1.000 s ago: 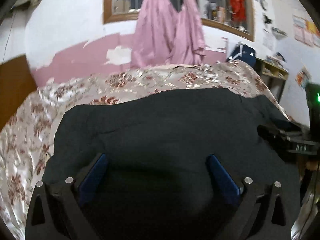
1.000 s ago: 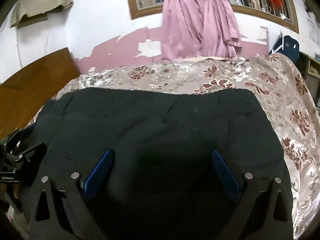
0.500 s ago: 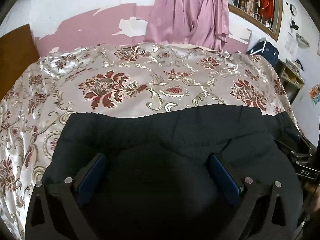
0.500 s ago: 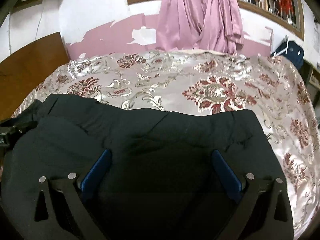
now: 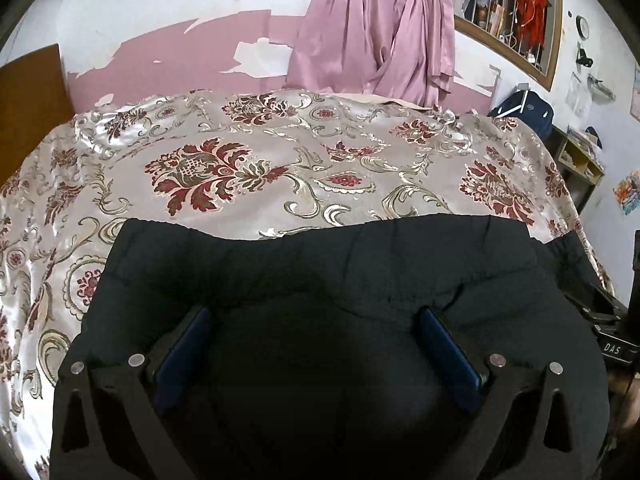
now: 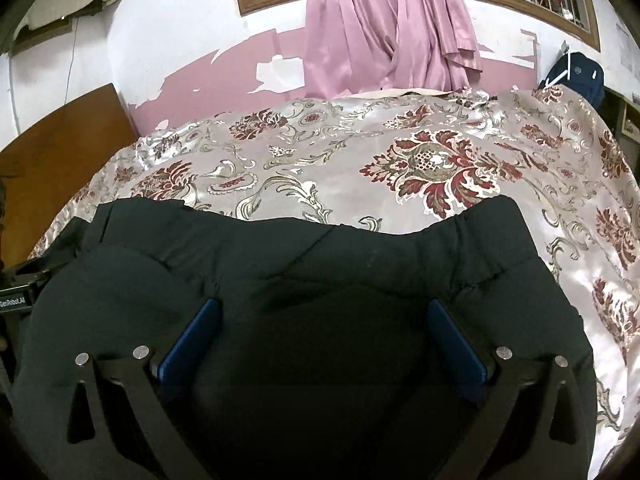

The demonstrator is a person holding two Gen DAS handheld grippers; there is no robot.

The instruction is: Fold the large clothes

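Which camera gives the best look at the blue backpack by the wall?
The left wrist view: the blue backpack shows nearly whole beside the bed, with its white stripe. The right wrist view squeezes the backpack toward the warped right edge, smaller.

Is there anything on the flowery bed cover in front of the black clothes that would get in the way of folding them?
Nothing visible. The floral satin bedspread lies bare beyond the large black garment. Both the left gripper and right gripper have their fingers spread apart over it.
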